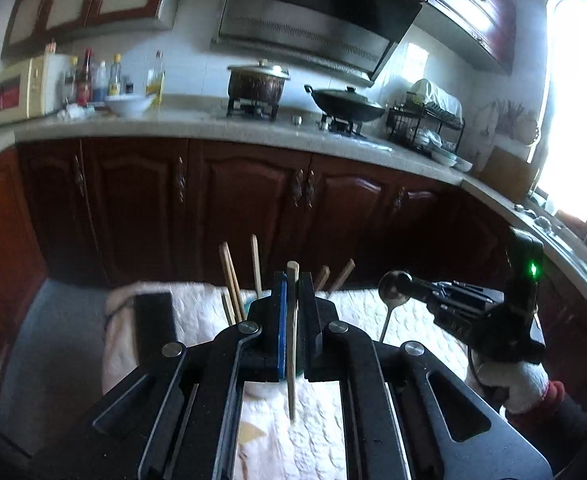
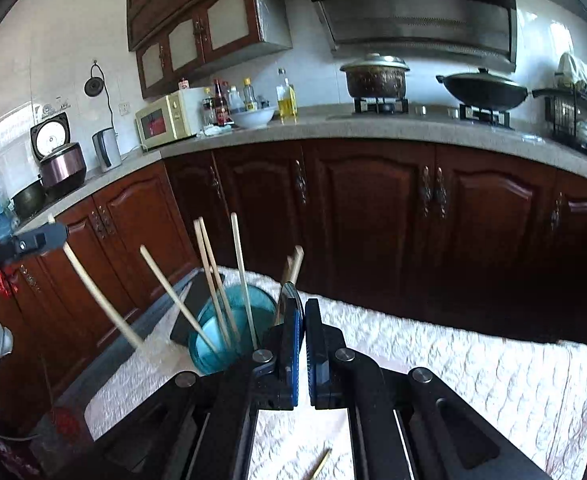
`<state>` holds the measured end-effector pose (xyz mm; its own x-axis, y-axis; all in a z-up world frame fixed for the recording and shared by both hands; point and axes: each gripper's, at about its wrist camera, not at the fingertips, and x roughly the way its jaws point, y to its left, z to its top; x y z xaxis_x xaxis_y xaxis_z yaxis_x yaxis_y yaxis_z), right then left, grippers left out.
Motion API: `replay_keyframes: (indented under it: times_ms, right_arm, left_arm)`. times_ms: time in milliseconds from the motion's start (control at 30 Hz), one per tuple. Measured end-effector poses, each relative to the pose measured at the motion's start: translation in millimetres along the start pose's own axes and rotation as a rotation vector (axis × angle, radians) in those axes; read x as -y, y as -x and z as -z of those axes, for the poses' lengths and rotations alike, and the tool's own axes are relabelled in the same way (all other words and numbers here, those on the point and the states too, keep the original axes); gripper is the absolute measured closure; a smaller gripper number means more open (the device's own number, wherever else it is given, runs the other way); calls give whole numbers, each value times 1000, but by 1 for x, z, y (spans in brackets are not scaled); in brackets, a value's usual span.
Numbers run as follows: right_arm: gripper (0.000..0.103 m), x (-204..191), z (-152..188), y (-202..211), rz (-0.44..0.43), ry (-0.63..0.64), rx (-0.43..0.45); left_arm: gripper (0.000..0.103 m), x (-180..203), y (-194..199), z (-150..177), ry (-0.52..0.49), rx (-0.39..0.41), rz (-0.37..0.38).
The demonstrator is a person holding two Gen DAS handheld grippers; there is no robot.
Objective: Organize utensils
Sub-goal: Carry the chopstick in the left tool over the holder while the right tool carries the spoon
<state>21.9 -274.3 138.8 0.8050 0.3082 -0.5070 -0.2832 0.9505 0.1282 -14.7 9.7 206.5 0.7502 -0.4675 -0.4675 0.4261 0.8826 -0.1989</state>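
Carefully hold the left gripper [image 1: 292,280] fingers pinched on the upright chopstick [image 1: 292,344], just beside the blue cup [image 2: 209,350]; avoid slackening, or risk a drop onto the quilted tabletop [image 2: 453,360]. Hold the right gripper [image 1: 413,282] fingers clamped on the spoon [image 1: 392,287] (thin handle, likely to pivot), clear of the leaning chopsticks [image 2: 213,280].

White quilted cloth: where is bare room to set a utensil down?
Free: the cloth right of the right gripper, toward the dark cabinets. Crowded: the left side, around the blue cup of chopsticks and the dark block. One stick lies near the front edge.
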Motion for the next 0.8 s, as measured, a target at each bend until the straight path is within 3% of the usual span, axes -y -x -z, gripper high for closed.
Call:
replay_keyframes:
  times_ms: [433, 800]
  right_arm:
    - [101, -29, -25, -43, 127, 81, 75]
    - [101, -47, 2, -87, 195, 155, 65]
  left_arm:
    - [99, -12, -31, -35, -33, 63, -93]
    - [99, -17, -89, -7, -48, 10, -184]
